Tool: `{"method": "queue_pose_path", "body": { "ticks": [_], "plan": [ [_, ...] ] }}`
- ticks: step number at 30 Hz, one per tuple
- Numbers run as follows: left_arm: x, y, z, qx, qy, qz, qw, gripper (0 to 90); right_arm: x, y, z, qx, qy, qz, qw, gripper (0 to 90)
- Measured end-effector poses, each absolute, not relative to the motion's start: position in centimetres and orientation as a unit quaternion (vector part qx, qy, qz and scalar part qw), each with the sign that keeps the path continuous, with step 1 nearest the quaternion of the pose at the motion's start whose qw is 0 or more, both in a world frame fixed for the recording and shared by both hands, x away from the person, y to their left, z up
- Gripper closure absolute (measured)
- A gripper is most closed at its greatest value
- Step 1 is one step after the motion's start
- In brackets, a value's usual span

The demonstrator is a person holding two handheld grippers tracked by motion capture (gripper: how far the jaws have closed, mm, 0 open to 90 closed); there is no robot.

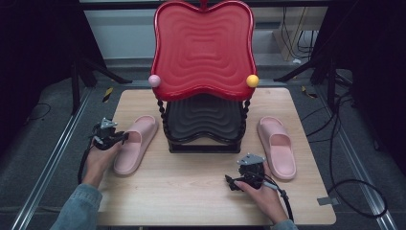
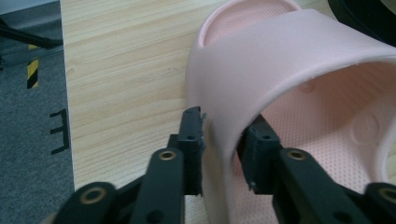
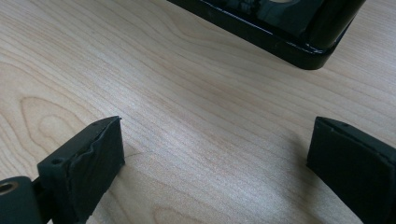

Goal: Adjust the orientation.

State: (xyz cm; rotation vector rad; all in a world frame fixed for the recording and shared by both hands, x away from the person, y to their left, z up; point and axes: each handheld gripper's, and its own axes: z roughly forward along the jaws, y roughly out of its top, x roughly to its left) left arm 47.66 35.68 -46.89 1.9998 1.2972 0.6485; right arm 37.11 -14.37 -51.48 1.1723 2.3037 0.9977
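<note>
Left claw (image 2: 219, 149) clamps the left slipper's (image 2: 261, 70) strap; right claw (image 3: 215, 158) idles wide open, empty (both slippers on the table (image 1: 191, 191), rack (image 1: 203, 120) unfilled).

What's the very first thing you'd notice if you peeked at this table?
The big red apple-shaped tray pops out first, standing on top of a black rack at the back middle of the wooden table, with a pink ball and a yellow ball at its corners. Next come two pink slippers, one on each side of the rack; the left gripper is pinching the strap of the left slipper.
</note>
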Motion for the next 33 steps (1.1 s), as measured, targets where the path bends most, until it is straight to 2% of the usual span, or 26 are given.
{"method": "queue_pose_path", "body": {
  "ticks": [1, 5, 10, 20, 23, 33],
  "plan": [
    [47.6, 35.6, -46.9, 0.764, 0.496, 0.252, 0.327, 78.1, 37.1, -14.4, -51.5, 0.416, 0.817, 0.354, 0.184, 4.0],
    [47.0, 35.7, -46.5, 0.763, 0.5, 0.261, 0.316, 82.0, 37.1, -14.4, -51.5, 0.416, 0.817, 0.355, 0.184, 4.0],
    [45.7, 36.1, -45.2, 0.758, 0.494, 0.277, 0.324, 82.9, 37.1, -14.4, -51.5, 0.416, 0.817, 0.354, 0.184, 4.0],
    [39.6, 36.1, -42.5, 0.758, 0.47, 0.277, 0.358, 83.1, 37.0, -14.3, -51.5, 0.418, 0.816, 0.354, 0.185, 4.0],
    [37.4, 34.9, -42.4, 0.772, 0.449, 0.272, 0.358, 83.0, 37.0, -14.3, -51.5, 0.418, 0.816, 0.354, 0.185, 4.0],
    [34.9, 31.2, -43.3, 0.788, 0.428, 0.26, 0.36, 83.1, 37.0, -14.3, -51.5, 0.419, 0.815, 0.354, 0.185, 4.0]
  ]
}}
